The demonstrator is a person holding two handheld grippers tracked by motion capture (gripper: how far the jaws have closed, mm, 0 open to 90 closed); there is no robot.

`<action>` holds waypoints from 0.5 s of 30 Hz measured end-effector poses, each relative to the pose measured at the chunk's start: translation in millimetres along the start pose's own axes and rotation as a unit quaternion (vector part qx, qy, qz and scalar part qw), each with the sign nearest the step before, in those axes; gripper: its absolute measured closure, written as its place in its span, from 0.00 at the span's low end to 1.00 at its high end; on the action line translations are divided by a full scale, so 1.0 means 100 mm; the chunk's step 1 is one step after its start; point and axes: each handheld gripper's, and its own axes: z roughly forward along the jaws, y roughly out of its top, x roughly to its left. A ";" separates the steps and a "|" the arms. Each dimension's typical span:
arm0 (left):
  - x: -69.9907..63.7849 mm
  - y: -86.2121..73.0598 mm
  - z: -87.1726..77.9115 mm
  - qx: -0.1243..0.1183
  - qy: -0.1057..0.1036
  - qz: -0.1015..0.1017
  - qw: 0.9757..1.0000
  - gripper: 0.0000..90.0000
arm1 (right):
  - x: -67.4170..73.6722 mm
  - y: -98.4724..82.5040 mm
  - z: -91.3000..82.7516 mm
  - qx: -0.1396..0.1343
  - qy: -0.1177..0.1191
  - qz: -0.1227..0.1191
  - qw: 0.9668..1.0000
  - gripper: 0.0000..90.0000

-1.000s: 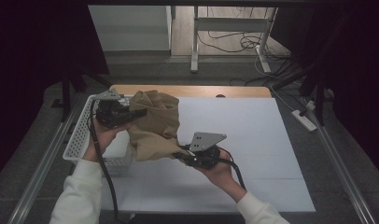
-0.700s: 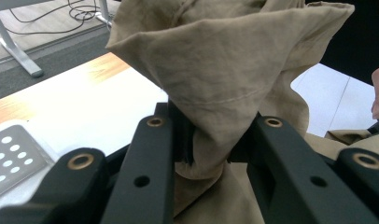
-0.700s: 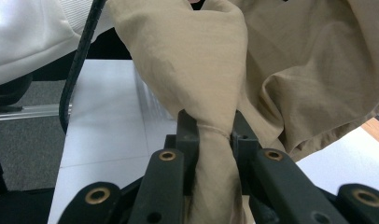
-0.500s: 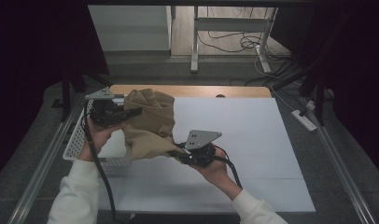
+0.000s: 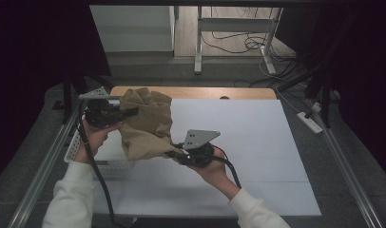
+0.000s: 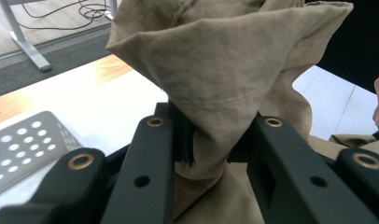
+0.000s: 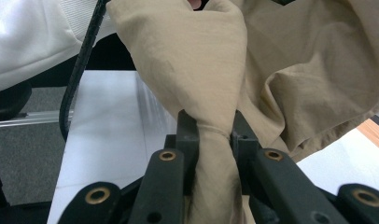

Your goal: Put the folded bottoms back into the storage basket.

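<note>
A crumpled tan cloth [image 5: 146, 124] hangs above the left part of the white table [image 5: 257, 142], held between both grippers. My left gripper [image 5: 131, 111] grips its upper left part; in the left gripper view the cloth [image 6: 225, 93] is bunched between the black jaws of the left gripper [image 6: 211, 149]. My right gripper [image 5: 174, 153] holds the lower right corner. In the right gripper view a twisted fold of the cloth [image 7: 211, 93] is pinched by the right gripper [image 7: 210, 133].
A perforated white basket [image 5: 110, 164] lies on the table's left side under the cloth, with its holed wall [image 6: 24, 144] in the left gripper view. A wooden strip [image 5: 219, 92] edges the table's far side. Metal rails [image 5: 43, 166] run along both sides.
Both hands have drifted slightly toward the far left with the cloth still stretched between them. The grips are unchanged.
</note>
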 end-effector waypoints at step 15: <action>0.23 -0.03 -0.25 -0.001 0.021 -0.012 1.000 0.84 | -0.03 0.19 0.34 0.000 0.015 0.004 1.000 0.87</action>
